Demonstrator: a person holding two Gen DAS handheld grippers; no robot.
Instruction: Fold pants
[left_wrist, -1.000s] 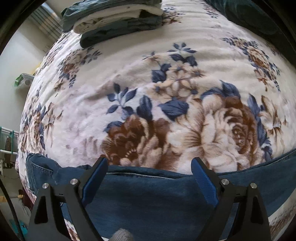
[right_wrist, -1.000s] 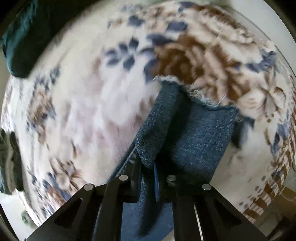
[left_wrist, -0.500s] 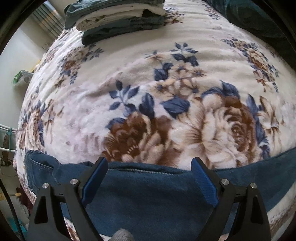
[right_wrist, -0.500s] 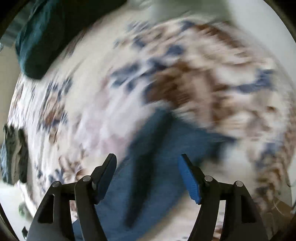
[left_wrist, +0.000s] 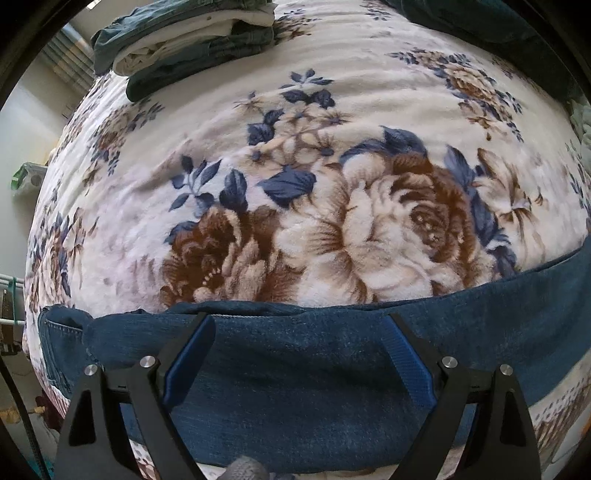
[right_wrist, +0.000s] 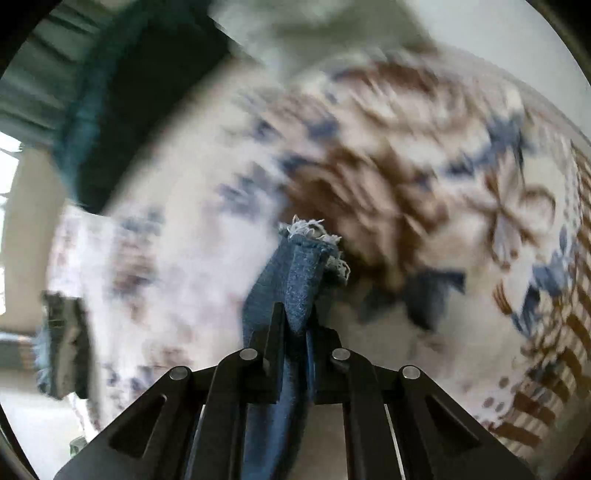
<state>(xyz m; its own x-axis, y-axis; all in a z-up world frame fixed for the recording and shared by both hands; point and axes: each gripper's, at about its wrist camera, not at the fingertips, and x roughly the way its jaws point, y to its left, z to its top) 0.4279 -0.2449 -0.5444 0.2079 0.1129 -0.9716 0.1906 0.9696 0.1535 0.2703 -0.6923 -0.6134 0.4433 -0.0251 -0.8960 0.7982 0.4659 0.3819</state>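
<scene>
The right gripper (right_wrist: 295, 325) pinched the frayed hem of the jeans (right_wrist: 295, 273) above the floral blanket (right_wrist: 388, 177); the left gripper (left_wrist: 299, 332) hung spread over the jeans (left_wrist: 314, 369) lying across the blanket (left_wrist: 332, 110); a stack of folded clothes (left_wrist: 184, 40) sat well beyond.

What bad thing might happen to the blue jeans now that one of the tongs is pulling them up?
1. The right tongs pinch only the frayed hem of the blue denim jeans, so the cloth may slip out.
2. The left tongs are open over the jeans, gripping nothing, so the whole garment may slide across the flowered fleece blanket and fold crooked.
</scene>
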